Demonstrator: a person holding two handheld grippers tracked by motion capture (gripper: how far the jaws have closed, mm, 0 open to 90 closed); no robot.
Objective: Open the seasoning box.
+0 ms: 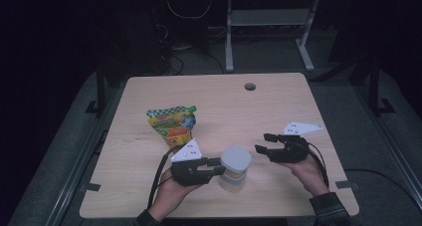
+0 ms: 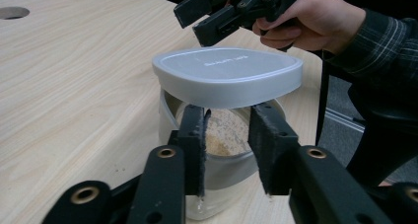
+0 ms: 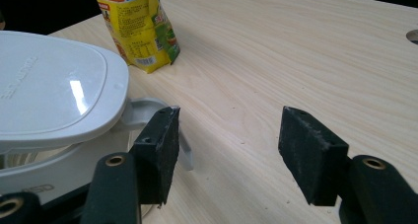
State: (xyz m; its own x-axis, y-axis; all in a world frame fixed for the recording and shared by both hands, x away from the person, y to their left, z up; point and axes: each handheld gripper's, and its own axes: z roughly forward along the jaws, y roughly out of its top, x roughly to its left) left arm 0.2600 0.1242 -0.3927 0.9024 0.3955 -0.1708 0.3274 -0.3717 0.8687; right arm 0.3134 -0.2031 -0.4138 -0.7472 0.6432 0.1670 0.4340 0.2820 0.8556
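Wooden table (image 1: pixel 209 94), lidded container (image 1: pixel 234 169) between grippers

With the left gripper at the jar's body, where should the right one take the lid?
By the lid's rim, across its narrower width, coming from above on the right. It overhangs the jar, so the edge is free, and the right gripper already stands open beside it.

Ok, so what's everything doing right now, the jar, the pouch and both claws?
Jar: upright, lid on, something pale and grainy inside.
Pouch: standing upright.
Left claw: jaws against the jar under the lid; grip unclear.
Right claw: open, empty.
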